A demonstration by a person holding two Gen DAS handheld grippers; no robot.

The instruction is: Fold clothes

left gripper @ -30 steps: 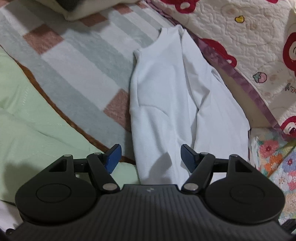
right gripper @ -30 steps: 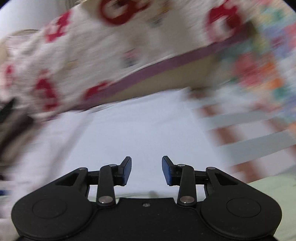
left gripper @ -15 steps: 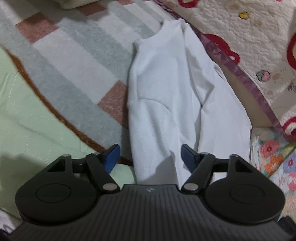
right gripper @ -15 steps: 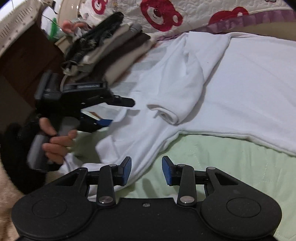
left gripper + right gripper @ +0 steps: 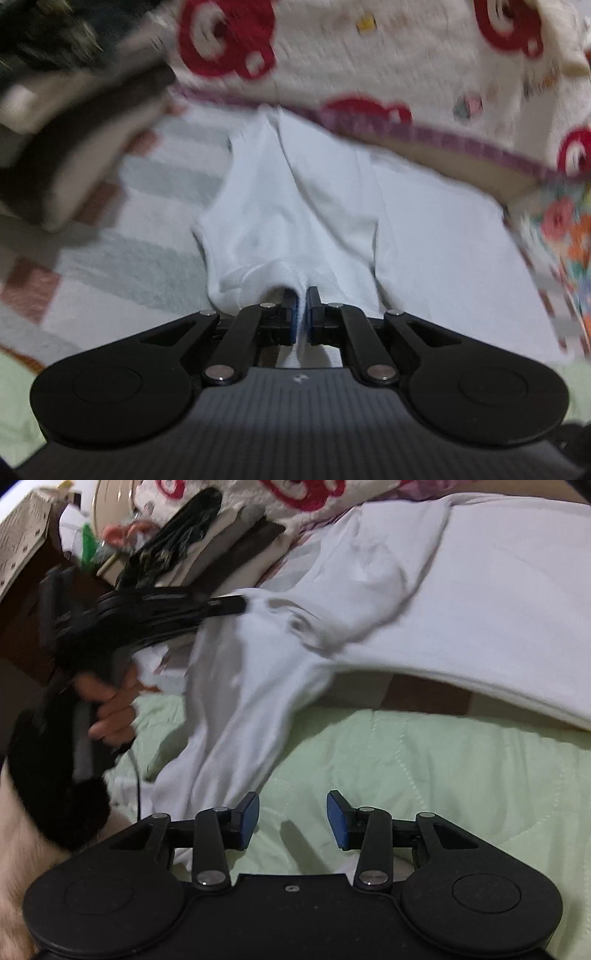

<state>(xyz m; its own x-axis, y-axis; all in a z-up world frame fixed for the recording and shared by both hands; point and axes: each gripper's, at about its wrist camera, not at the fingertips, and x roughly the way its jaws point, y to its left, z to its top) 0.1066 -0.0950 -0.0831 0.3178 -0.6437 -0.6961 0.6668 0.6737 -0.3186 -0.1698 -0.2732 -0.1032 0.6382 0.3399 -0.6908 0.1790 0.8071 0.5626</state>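
Observation:
A white long-sleeved top (image 5: 295, 206) lies on the bed, partly folded, stretching away from me in the left wrist view. My left gripper (image 5: 302, 314) is shut on its near edge, with white cloth pinched between the blue pads. In the right wrist view the same white top (image 5: 461, 602) spreads across the upper right, and the left gripper (image 5: 236, 605), held by a hand (image 5: 110, 705), lifts a bunched part of it. My right gripper (image 5: 292, 819) is open over the green quilt (image 5: 424, 775), holding nothing.
A striped blanket (image 5: 122, 258) lies under the top. A quilt with red bear prints (image 5: 369, 55) rises behind. A stack of folded dark and beige clothes (image 5: 207, 542) sits at the upper left, and a flowered cloth (image 5: 569, 236) lies at the right.
My left gripper has shut on the white top's edge and lifted it, its view tipping up toward the bear quilt. The right gripper stays open, its view shifted slightly.

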